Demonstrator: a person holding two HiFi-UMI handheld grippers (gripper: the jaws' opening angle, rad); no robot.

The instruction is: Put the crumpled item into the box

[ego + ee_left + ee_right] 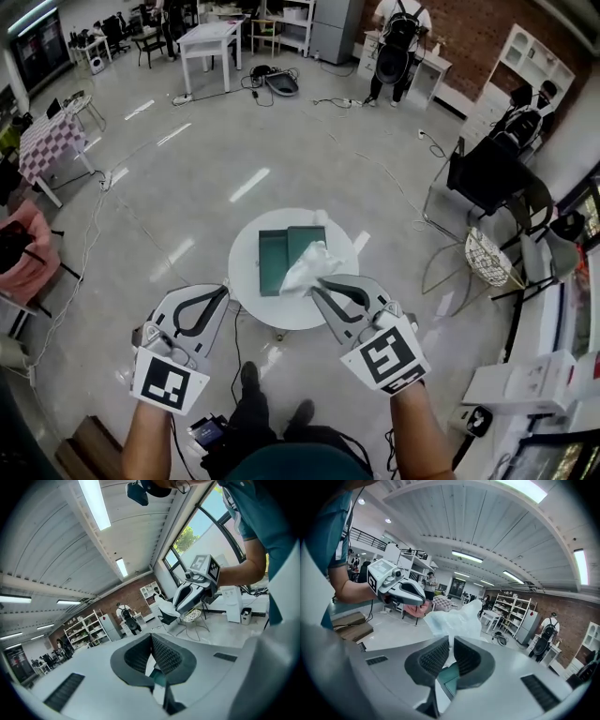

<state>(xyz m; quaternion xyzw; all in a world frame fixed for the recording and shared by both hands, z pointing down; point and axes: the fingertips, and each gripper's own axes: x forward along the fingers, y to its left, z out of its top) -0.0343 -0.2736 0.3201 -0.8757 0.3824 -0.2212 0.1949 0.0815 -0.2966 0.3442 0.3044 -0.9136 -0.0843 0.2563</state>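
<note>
A crumpled white item (pixel 306 265) hangs over the open green box (pixel 271 261), which lies on a small round white table (pixel 247 298). My right gripper (pixel 320 285) is shut on the item's lower edge, just above the box's near right side. In the right gripper view the crumpled item (pixel 455 618) sticks up past the closed jaws, with the green box (pixel 451 678) below them. My left gripper (pixel 223 291) is shut and holds nothing, at the table's near left edge. The left gripper view shows the right gripper (pixel 194 591) holding the crumpled item (pixel 165 607).
A wire-frame chair (pixel 491 259) and a black chair (pixel 487 173) stand to the right of the table. A pink chair (pixel 26 255) and a checkered table (pixel 45 142) are at the left. Cables run over the floor. A person (pixel 397 39) stands far back.
</note>
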